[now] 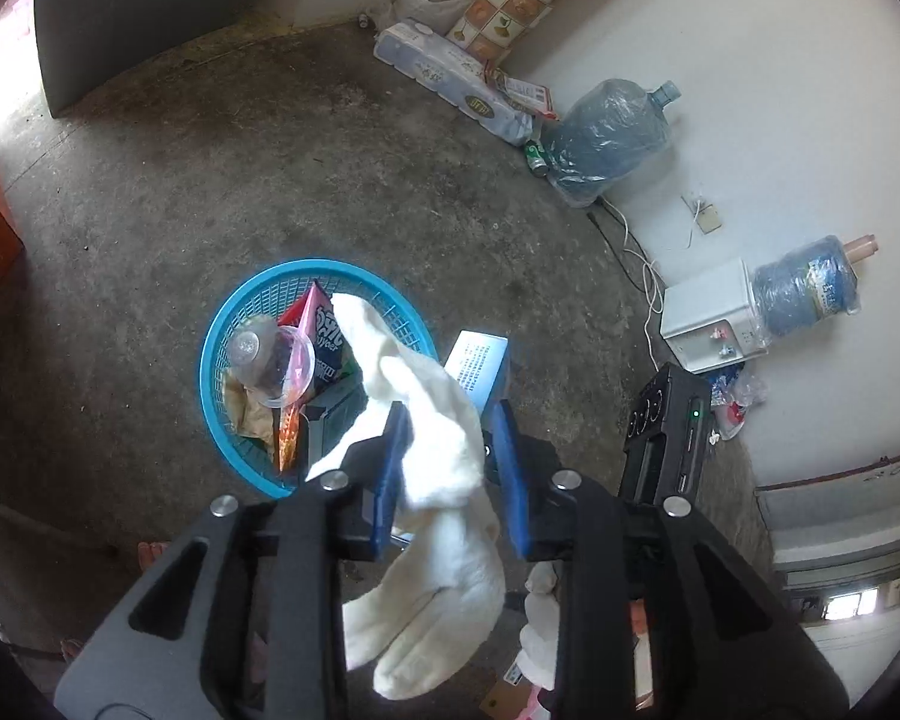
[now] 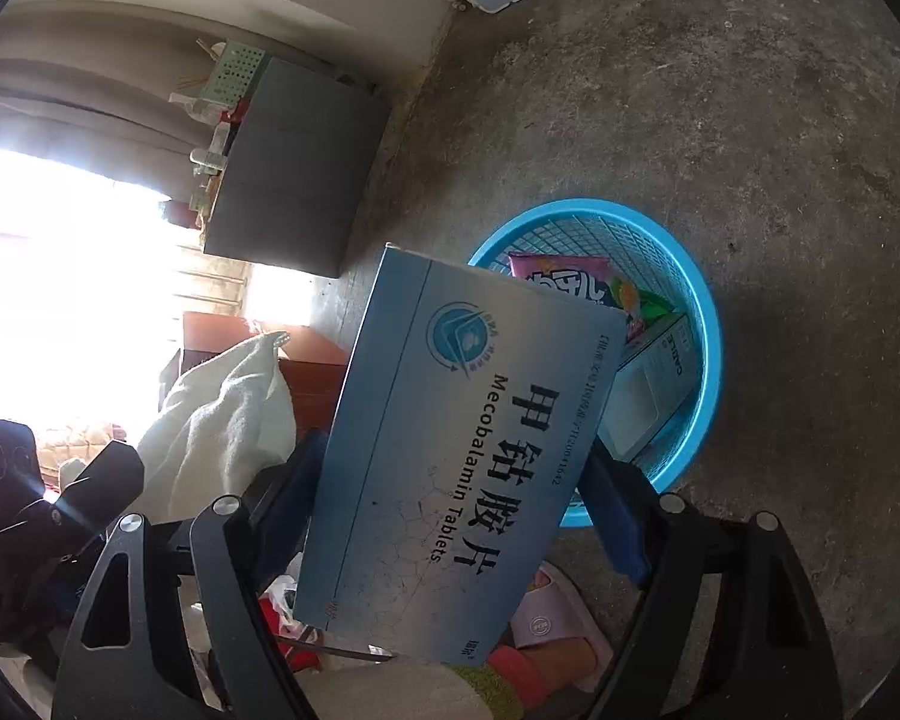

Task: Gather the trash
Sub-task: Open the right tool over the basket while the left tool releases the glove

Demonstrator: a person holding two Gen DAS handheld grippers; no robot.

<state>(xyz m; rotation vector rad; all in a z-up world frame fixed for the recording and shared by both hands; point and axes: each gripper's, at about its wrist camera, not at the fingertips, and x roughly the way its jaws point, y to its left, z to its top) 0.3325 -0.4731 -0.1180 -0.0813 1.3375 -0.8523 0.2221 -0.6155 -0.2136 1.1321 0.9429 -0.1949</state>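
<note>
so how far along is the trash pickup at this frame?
Done: the blue basket already holds a plastic cup, a pink snack bag and other packaging.

In hand: the left gripper has its jaws around a white cloth; the right gripper holds a blue medicine box beside the basket.

Left: both items still need dropping in.

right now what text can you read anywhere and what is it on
"Mecobalamin Tablets" and "甲钴胺片": blue box in the right gripper.
Small number string along the box's edge: too small to read.
Large white letters on the pink snack bag in the basket: partly hidden, unreadable.
Print on the tissue pack: too blurred.
White cloth in the left gripper: no text.
</note>
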